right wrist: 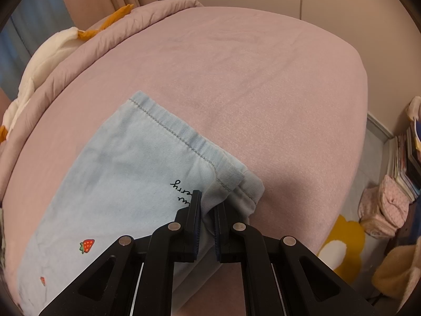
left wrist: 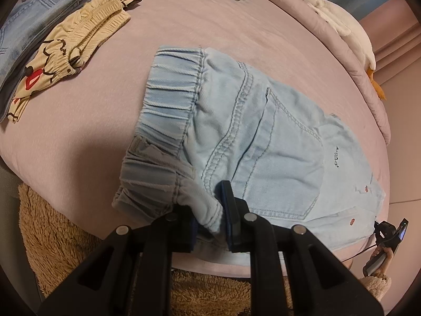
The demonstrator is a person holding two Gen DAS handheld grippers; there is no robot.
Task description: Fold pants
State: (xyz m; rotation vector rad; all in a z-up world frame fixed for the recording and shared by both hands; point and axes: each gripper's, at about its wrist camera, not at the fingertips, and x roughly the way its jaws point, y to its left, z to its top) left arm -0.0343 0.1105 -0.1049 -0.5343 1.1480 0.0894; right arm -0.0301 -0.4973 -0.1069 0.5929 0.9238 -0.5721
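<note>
The left gripper (left wrist: pixel 210 210) was seen clamped on the near edge of the light blue pants (left wrist: pixel 263 137), just below the gathered elastic waistband (left wrist: pixel 168 100), with a fold of denim pinched between its blue-padded fingers (left wrist: pixel 228 205). The right gripper (right wrist: pixel 208 210) was likewise closed on the pants (right wrist: pixel 118 173) near the stitched leg hem (right wrist: pixel 168 129), cloth being gripped between its narrow jaws. The pants were laid flat on the pink bed sheet (right wrist: pixel 263 84), close to the bed's near edge, below which a brown shaggy rug (left wrist: pixel 52 237) was visible. Black cursive writing (right wrist: pixel 181 192) was printed near the hem, partly hidden by a finger and not readable in full; a small strawberry print (right wrist: pixel 87 245) was noted beside it, and tiny script (left wrist: pixel 336 160) by the back pocket was too small to be read. Beyond the pants, much bare sheet was left open toward the far edge. At the far left a folded cream patterned garment (left wrist: pixel 79 47) and blue denim (left wrist: pixel 39 13) were stacked, and a white plush duck (left wrist: pixel 339 23) was laid along the rolled pink quilt (right wrist: pixel 105 42) at the far side
</note>
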